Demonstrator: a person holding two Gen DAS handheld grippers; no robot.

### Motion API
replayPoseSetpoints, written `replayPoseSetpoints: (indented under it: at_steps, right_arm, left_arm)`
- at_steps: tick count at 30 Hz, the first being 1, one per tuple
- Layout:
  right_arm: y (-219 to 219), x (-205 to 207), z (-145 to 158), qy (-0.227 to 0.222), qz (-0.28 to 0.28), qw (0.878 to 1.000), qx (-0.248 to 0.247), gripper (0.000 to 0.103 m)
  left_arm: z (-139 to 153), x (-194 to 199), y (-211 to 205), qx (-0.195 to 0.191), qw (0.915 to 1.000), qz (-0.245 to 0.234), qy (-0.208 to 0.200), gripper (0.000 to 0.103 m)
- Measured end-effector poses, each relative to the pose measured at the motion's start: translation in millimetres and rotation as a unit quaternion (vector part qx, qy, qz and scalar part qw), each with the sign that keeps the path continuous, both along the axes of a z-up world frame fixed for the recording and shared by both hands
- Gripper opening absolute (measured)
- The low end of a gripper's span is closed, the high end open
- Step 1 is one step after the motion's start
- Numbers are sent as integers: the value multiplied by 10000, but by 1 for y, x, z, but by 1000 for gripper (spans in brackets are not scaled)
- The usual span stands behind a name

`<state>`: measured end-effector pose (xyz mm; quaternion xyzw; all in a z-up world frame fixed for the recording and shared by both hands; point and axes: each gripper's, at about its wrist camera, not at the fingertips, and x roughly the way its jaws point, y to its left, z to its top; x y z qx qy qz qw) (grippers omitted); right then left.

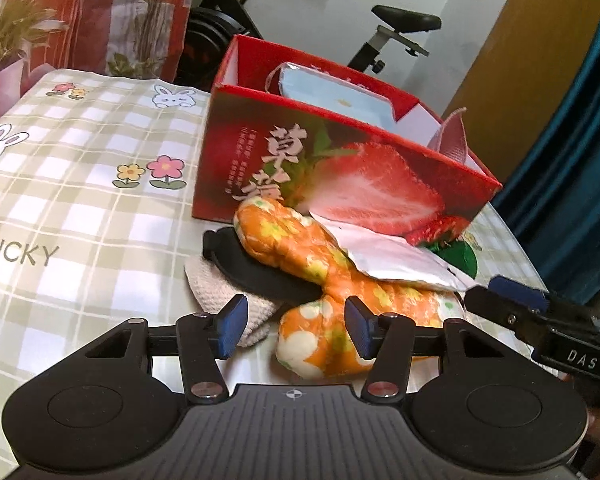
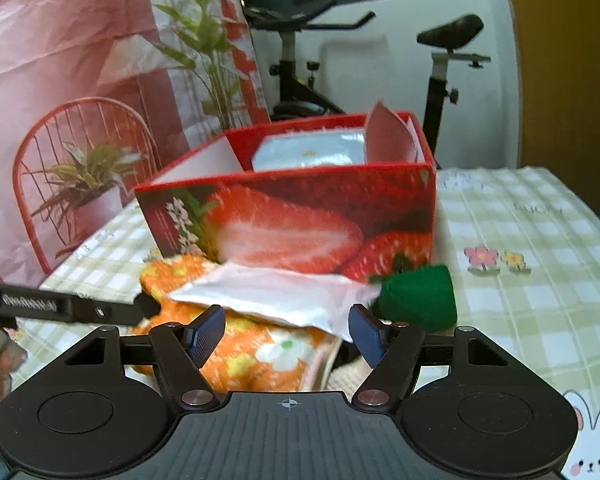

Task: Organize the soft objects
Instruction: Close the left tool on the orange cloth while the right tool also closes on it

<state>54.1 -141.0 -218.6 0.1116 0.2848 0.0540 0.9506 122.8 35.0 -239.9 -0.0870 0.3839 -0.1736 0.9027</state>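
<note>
LEFT WRIST VIEW
Oven mitt: one orange floral oven mitt [image 1: 300, 248] lies on the checked tablecloth [image 1: 80, 200] just in front of the red strawberry box [image 1: 340, 168]; its long axis runs from the far left, near the box, toward the near right.
Mitt lobes: a rounded lobe [image 1: 316, 340] sits between the jaws at the near end; the far tip touches or nearly touches the box front.
Left gripper [image 1: 296, 326]: jaws part-way apart; the right pad touches the lobe, the left pad stands clear, so no firm grip shows.
Silver pouch: one flat foil pouch [image 1: 396, 258] lies across the mitt's right part.
Under the mitt: one black flat pad [image 1: 256, 268] and one beige knitted piece [image 1: 220, 292].
Right gripper: one fingertip [image 1: 516, 300] enters from the right, near the pouch's corner.
In the box: one pale blue packet [image 1: 336, 100] and one pink piece [image 1: 452, 136].

RIGHT WRIST VIEW
Right gripper [image 2: 286, 330]: jaws part-way apart, straddling the pouch's [image 2: 276, 296] near edge; whether the pads press on it I cannot tell.
Mitt here: the mitt [image 2: 252, 352] runs leftward from under the pouch.
Shown only here: one green soft object [image 2: 420, 296] right of the pouch, against the box [image 2: 292, 216].
Left gripper: its finger [image 2: 80, 304] reaches in from the left, tip at the mitt.
</note>
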Motion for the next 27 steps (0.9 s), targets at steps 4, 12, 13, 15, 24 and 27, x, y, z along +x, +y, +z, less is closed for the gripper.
replayPoseSetpoints:
  at_steps: [4,12,13,15,24,27]
  right_arm:
    - [0,1,0,77,46,9999,77,64]
    - [-2,0,-8,323,26,9990,316,64]
    - [-2,1,-10,353,23,9988,338,64]
    - [-3,2,-13,407,33,9985,376,64]
    - [-5,8,-27,577,-10,9967,578,63]
    - [-3,10,-30,576,23,9967,566,53]
  left_arm:
    - [1,-3,0,2,10000,-34,-40,56]
    - [-11,-10,-3,30,9998,-188,79,56]
    - [-12,-10,-4,32,9997,-211,89,56]
    - [-14,-9,-5,29,9996,-240,108,56]
    - [-22,-8,-7,-67,9991,-349,236,56]
    - [-22,-8,-8,-16,9991,-359,238,56]
